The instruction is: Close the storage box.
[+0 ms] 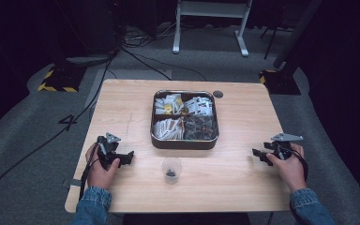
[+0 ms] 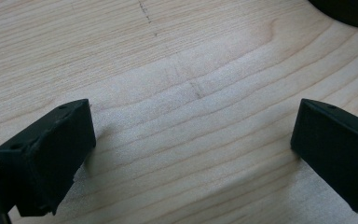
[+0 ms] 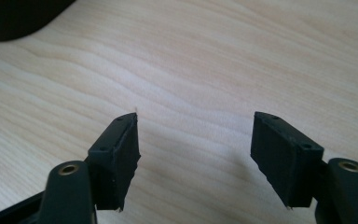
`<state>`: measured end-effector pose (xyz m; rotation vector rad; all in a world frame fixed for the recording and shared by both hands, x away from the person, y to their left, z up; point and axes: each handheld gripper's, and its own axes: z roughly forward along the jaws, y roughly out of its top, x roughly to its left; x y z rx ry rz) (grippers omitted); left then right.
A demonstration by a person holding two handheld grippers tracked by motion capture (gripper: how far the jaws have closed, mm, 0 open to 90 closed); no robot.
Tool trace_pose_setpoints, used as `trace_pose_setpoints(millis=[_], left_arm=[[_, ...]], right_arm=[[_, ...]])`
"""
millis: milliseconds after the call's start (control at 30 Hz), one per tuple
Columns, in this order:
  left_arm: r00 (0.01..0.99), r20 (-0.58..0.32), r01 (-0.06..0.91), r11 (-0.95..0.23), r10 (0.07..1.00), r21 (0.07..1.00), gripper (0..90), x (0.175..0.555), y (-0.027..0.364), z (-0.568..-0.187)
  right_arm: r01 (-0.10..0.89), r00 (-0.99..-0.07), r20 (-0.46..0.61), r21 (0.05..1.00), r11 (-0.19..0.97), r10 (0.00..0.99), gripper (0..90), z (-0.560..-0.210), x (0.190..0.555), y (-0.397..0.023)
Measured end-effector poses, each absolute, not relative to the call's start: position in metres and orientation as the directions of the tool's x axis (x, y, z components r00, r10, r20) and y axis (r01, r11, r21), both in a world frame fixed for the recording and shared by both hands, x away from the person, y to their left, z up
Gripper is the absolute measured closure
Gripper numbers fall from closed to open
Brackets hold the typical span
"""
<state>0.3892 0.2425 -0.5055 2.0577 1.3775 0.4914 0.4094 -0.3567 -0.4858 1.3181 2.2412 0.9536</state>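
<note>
At a light wooden table [image 1: 243,140] in a dark room, we see both of a person's hands resting low, each with a two-jaw gripper. The left gripper [image 1: 130,157] sits at the near left, its jaws spread wide over bare wood and holding nothing, as the left gripper view [image 2: 193,140] confirms. The right gripper [image 1: 258,154] sits at the near right, well apart from the left, its jaws likewise wide and empty in the right gripper view [image 3: 195,147]. Between the two, near the table's near edge, stands a small clear plastic cup [image 1: 171,169] with something dark at its bottom; we cannot make out what it is. Just beyond the cup, at the table's middle, sits a square metal tin [image 1: 184,142] split into compartments and packed with what look like paper sachets, their printing too small to read. A dark rounded edge cuts into a far corner of each gripper view, too cropped to identify with certainty. A small dark disc [image 1: 218,94] lies at the far edge just right of the tin. The person's denim sleeves [image 1: 91,206] are cut off by the frame's bottom. Grey carpet [image 1: 23,122] surrounds the table, crossed by black cables [image 1: 136,58], with a white stand frame [image 1: 211,23] at the far side and yellow-and-black striped bases [image 1: 56,84] at either side; the rest falls into darkness.
</note>
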Motion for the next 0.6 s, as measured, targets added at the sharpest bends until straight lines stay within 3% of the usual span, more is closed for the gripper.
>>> trace_pose_setpoints(millis=[267,400,600], left_arm=[[0.391,-0.027,0.695,-0.276,0.920,0.664,0.1,0.389,0.243,-0.506],[0.388,-0.027,0.695,-0.274,0.921,0.664,0.1,0.389,0.242,-0.506],[0.383,-0.021,0.696,-0.274,0.924,0.663,0.1,0.390,0.242,-0.505]], right_arm=[[0.634,-0.490,0.034,0.699,0.330,0.871,24.6,-0.496,0.407,-0.357],[0.607,-0.499,0.028,0.725,0.326,0.866,15.0,-0.501,0.406,-0.357],[0.583,-0.510,-0.004,0.733,0.349,0.860,14.4,-0.504,0.406,-0.356]])
